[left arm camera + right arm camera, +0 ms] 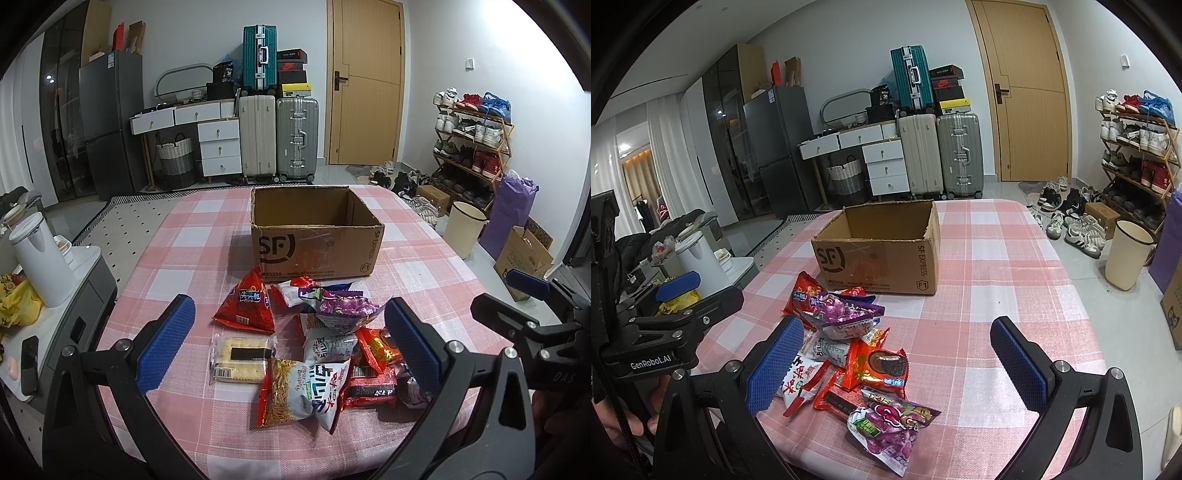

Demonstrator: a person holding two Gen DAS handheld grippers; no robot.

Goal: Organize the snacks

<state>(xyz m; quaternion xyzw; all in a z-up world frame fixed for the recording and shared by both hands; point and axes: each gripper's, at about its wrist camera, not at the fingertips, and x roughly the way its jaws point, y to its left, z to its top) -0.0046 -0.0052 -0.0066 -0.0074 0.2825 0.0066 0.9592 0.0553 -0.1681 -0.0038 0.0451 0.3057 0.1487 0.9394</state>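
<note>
Snacks (325, 347) heaped before cardboard box (314, 236), checked tablecloth (997, 266)

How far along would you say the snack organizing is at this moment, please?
Nothing looks done yet: the cardboard box shows only bare inner walls, though its floor is hidden. Nothing is in hand: the left gripper and right gripper are both open, above the snack pile. Everything remains: the red triangular packet, cracker pack, and the rest lie on the checked tablecloth.
</note>
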